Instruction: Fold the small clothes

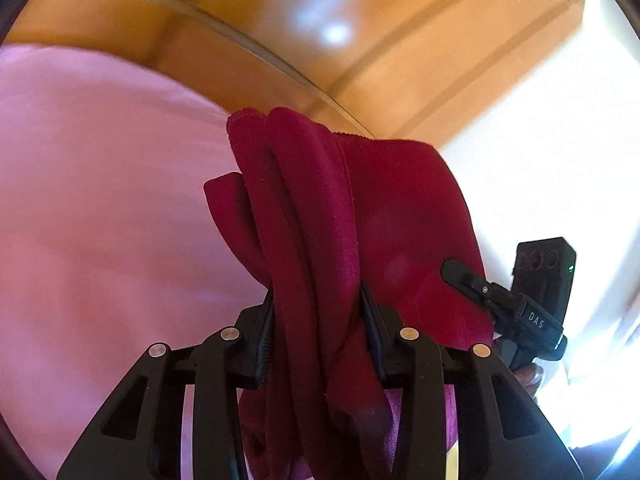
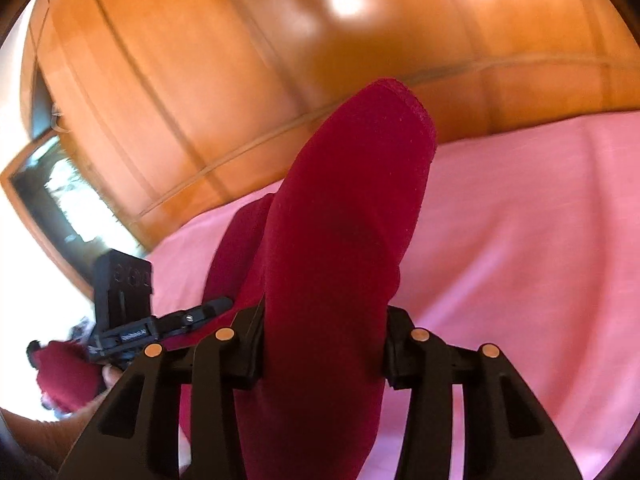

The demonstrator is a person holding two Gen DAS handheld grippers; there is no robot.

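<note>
I am looking along my left gripper point(image 1: 318, 320) and seeing its two fingers clamping a thick bunch of dark red cloth point(image 1: 360, 216). The folds are standing up between the pads and spilling down below them, so the fingertips themselves are buried and I cannot make them out. The lower end of the cloth is cut off by the bottom edge of the view. The cloth is hanging over the pink bedsheet point(image 1: 100, 200), clear of it as far as I can tell.

In the right wrist view my right gripper point(image 2: 324, 332) is likewise pinching the same red cloth point(image 2: 344, 220), a rounded fold of it rising past the fingers and blocking most of the centre. Whether the cloth touches the sheet point(image 2: 520, 220) behind that fold I cannot tell.

Each gripper is showing in the other's view, at the cloth's far side: the right one point(image 1: 472, 280) near the right edge, the left one point(image 2: 208, 308) low at the left, with a hand point(image 2: 110, 376) partly visible behind it.

Beyond the far edge of the sheet a glossy wooden headboard point(image 2: 240, 80) is smearing with blur. The bright area at the right point(image 1: 560, 160) is washed out, and I cannot say what it is.
</note>
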